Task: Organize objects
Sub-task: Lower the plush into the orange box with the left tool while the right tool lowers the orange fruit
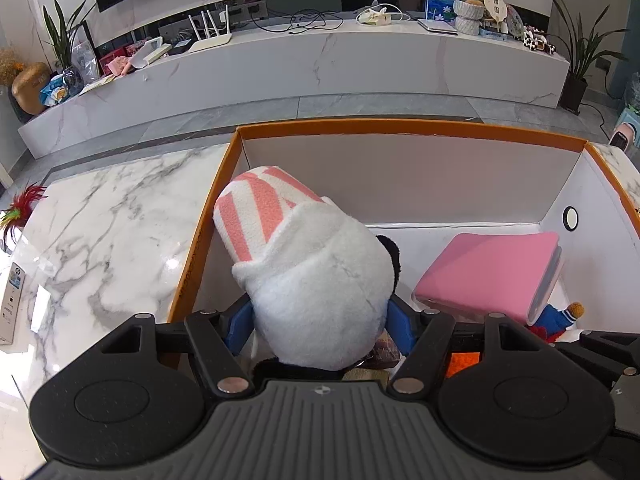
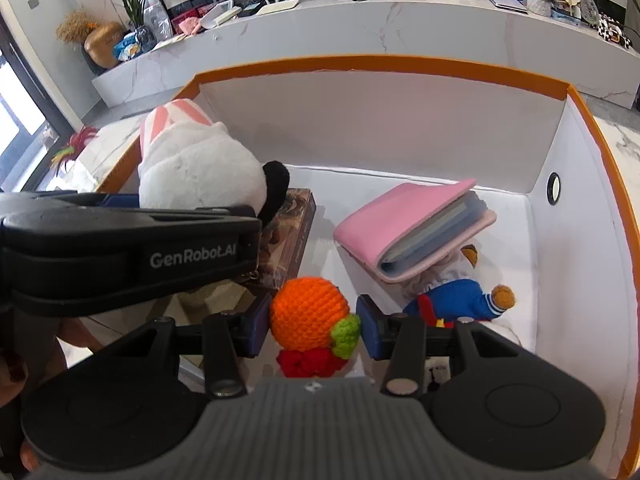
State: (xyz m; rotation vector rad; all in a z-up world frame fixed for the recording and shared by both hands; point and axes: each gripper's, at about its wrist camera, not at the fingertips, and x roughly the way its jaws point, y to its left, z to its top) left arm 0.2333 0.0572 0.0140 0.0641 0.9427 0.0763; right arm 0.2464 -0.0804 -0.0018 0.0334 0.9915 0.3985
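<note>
A white plush panda (image 1: 320,300) wearing a pink-and-white striped hat (image 1: 256,208) is clamped between the blue pads of the left gripper (image 1: 320,328) and is held over the left end of an orange-rimmed cardboard box (image 1: 400,126), against its left wall. A crocheted orange doll (image 2: 308,316), trimmed with a green leaf and a red ruffle, is gripped by the closed fingers of the right gripper (image 2: 314,326) above the box's near side. Inside the box, a pink-covered binder (image 2: 416,228) is seen lying tilted across a knitted bear in a blue jumper (image 2: 460,300), of which only part is visible. A brown patterned box (image 2: 296,232), possibly a book, is seen beneath the panda. The cardboard box is set on a white marble tabletop (image 1: 112,232). A red feathered toy (image 1: 24,204) is seen at the table's left edge.
</note>
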